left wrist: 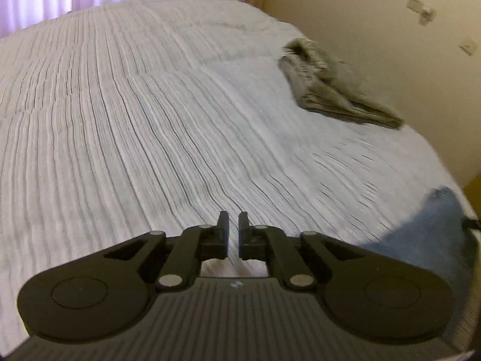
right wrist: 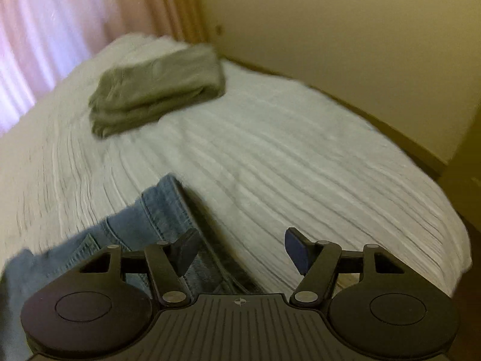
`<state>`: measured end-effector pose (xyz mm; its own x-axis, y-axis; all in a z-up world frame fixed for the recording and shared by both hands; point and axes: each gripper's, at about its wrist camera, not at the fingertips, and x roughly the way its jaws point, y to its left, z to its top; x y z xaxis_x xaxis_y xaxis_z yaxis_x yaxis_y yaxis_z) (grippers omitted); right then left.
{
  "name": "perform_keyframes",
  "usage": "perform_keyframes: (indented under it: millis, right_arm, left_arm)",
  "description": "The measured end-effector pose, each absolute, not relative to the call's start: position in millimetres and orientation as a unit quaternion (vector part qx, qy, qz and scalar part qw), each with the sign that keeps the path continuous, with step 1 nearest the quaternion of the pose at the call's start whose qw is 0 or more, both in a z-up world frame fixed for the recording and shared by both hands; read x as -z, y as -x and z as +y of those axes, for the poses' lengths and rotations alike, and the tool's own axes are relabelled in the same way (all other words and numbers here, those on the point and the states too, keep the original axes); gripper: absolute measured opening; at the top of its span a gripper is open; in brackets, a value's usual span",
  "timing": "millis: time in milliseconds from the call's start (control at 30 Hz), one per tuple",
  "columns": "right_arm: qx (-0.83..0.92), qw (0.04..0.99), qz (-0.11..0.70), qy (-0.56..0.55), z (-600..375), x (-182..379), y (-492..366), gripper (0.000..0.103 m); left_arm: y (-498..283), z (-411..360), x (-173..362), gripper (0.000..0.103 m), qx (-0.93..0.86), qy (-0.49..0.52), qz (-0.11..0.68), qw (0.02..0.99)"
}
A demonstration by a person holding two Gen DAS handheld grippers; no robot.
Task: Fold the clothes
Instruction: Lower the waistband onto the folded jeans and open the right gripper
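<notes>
A folded grey-green garment [left wrist: 333, 90] lies on the white ribbed bedspread [left wrist: 150, 120] near the far right edge; it also shows in the right wrist view [right wrist: 159, 90]. Blue jeans [right wrist: 156, 213] lie near the bed's front edge, under my right gripper's left finger; a blue patch of them [left wrist: 421, 240] shows at the right of the left wrist view. My left gripper [left wrist: 234, 225] is nearly shut with a narrow gap and holds nothing, above bare bedspread. My right gripper [right wrist: 240, 249] is open and empty, over the jeans' edge.
The bedspread [right wrist: 300, 165] covers the whole bed. A beige wall [right wrist: 330, 30] runs along the bed's right side, with sockets [left wrist: 421, 10] on it. Pink curtains [right wrist: 45, 45] hang behind the bed's far end. The bed's right edge drops to a dark floor.
</notes>
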<state>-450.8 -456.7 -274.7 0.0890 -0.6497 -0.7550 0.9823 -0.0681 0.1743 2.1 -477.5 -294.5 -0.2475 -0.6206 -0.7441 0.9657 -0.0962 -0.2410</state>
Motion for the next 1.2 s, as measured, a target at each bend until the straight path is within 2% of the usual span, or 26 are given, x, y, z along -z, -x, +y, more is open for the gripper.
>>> perform_keyframes:
  millis: [100,167,267,400,567,700,800,900,933,1000,1200]
  right_arm:
    - [0.621,0.667,0.229,-0.342,-433,265,437,0.063]
    - [0.588,0.691,0.266,-0.326,-421,271,415,0.048]
    - [0.6,0.656,0.371,-0.27,-416,303,390,0.048]
    - [0.634,0.637,0.346,-0.269,-408,292,389,0.048]
    - [0.588,0.677,0.324,-0.302,-376,282,362,0.048]
    - [0.574,0.632,0.398,-0.336,-352,321,335,0.048]
    - [0.566,0.616,0.399,-0.375,-332,306,320,0.048]
    - [0.555,0.611,0.374,-0.423,-312,280,303,0.048]
    - [0.554,0.61,0.37,-0.429,-308,272,298,0.05]
    - [0.553,0.604,0.364,-0.443,-304,256,287,0.084]
    - [0.534,0.632,0.352,-0.437,-301,205,252,0.086]
  left_arm:
    - [1,-448,291,0.003,0.705,-0.241,0.385,0.545]
    - [9,-431,299,0.003,0.697,-0.249,0.404,0.538]
    - [21,-404,311,0.003,0.684,-0.261,0.432,0.526]
    - [21,-369,318,0.003,0.667,-0.267,0.454,0.526]
    - [9,-341,311,0.004,0.661,-0.264,0.444,0.544]
    - [0,-320,321,0.004,0.645,-0.291,0.45,0.545]
    - [-8,-313,313,0.004,0.627,-0.302,0.466,0.546]
    - [-23,-300,289,0.01,0.613,-0.312,0.469,0.554]
    - [-28,-295,281,0.011,0.608,-0.316,0.47,0.556]
    - [-39,-287,264,0.014,0.6,-0.322,0.471,0.561]
    - [-69,-272,200,0.027,0.568,-0.34,0.447,0.602]
